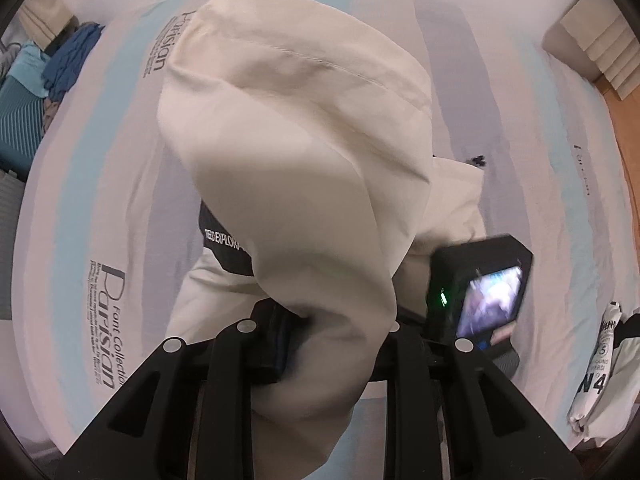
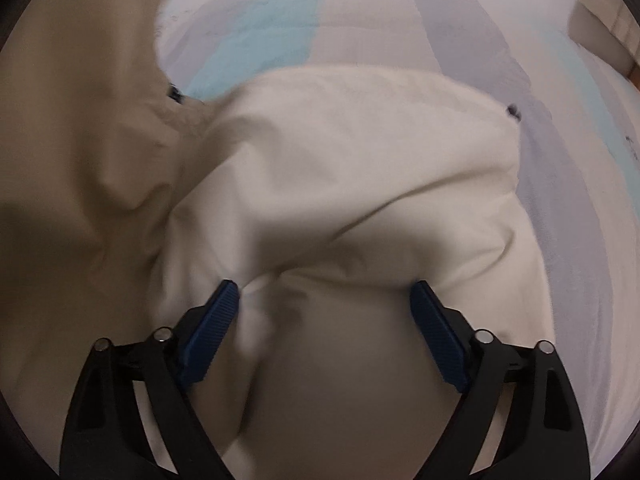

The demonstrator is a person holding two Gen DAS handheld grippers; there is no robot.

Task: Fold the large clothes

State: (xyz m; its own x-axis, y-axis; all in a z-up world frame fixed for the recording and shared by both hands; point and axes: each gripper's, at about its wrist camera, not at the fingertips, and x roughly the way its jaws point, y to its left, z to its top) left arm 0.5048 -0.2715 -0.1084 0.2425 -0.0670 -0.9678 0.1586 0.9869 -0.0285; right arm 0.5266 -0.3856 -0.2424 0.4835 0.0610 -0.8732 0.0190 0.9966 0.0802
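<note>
Folding barely begun: cream jacket [image 1: 304,152] bunched on striped bedsheet [image 1: 80,184], left gripper [image 1: 320,328] pinching 1 lifted fold, right gripper [image 2: 324,292] wide, straddling fabric, not clamped. Flattening, all folds left.

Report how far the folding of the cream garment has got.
Done: little; the cream garment lies rumpled on the striped bedsheet, no neat fold visible. In hand: the left gripper is shut on a lifted bunch of it, while the right gripper stands open, cloth between its pads, not clamped. Left: laying it flat and making the folds.
</note>
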